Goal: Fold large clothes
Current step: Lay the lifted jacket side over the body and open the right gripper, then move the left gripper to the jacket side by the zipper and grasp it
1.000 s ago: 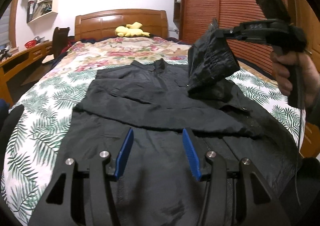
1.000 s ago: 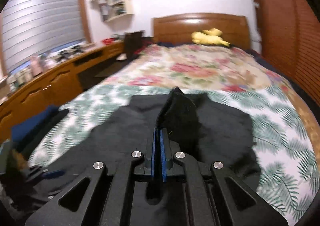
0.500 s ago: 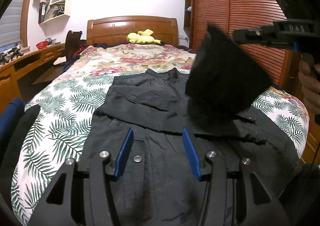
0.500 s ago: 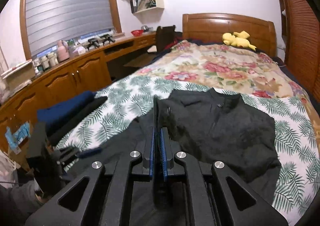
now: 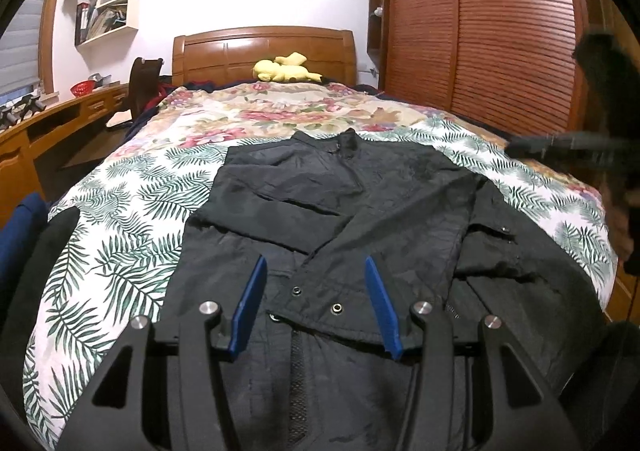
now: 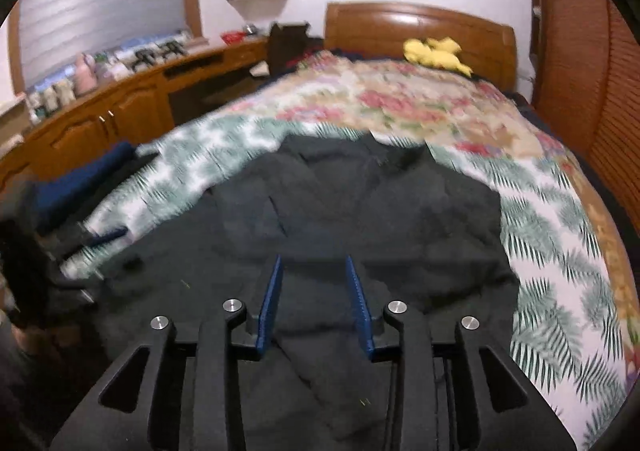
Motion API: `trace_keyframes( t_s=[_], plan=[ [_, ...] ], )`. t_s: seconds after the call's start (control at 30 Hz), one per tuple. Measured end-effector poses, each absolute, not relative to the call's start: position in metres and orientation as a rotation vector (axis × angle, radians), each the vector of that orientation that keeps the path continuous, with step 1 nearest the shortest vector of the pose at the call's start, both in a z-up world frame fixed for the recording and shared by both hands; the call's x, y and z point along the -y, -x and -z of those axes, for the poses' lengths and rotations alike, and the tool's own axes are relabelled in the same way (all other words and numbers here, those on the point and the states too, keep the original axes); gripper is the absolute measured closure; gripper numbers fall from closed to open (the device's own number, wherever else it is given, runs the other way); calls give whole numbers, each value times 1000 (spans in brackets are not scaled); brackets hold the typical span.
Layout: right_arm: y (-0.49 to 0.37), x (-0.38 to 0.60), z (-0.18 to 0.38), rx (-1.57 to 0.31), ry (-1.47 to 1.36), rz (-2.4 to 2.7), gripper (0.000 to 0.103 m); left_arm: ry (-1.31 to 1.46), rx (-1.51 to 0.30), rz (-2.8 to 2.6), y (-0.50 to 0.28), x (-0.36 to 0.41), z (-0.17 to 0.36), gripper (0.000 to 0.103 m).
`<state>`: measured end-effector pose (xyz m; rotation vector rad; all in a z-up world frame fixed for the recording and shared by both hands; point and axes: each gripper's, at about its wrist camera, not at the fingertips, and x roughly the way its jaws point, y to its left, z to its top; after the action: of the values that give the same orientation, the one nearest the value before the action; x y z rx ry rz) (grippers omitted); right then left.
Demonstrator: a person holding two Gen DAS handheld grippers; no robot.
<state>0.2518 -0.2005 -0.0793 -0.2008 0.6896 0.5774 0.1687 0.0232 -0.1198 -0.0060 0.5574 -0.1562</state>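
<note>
Black jacket (image 5: 360, 219) lies spread on bed (image 5: 132, 219), collar toward headboard, both sleeves folded across chest. Right gripper (image 6: 314, 303) just opening, jaws parted, sleeve released beneath. Left gripper (image 5: 316, 307) parted over hem, gripping nothing. Yellow plush (image 5: 286, 69) by headboard.

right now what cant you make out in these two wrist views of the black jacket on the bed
- Black nylon jacket: its lower hem, left wrist view, is hidden behind the open left gripper.
- Same jacket, right wrist view: seams and snaps lost to motion blur; nothing shows between the pads of the right gripper, whose jaws have just been opening.
- Small items on the wooden desk: too blurred to identify.
</note>
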Motion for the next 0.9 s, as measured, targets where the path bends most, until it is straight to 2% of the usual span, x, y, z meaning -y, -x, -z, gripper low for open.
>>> trace_keyframes(
  t_s=[0.2, 0.33, 0.9],
  plan=[
    [-264, 221, 159, -822, 217, -504, 70, -15, -610, 169, -177, -22, 129, 53],
    [-267, 224, 192, -866, 221, -487, 69, -37, -661, 147, -186, -24, 140, 53],
    [-261, 227, 195, -814, 203, -499, 67, -33, -894, 120, -236, -28, 183, 51]
  ],
)
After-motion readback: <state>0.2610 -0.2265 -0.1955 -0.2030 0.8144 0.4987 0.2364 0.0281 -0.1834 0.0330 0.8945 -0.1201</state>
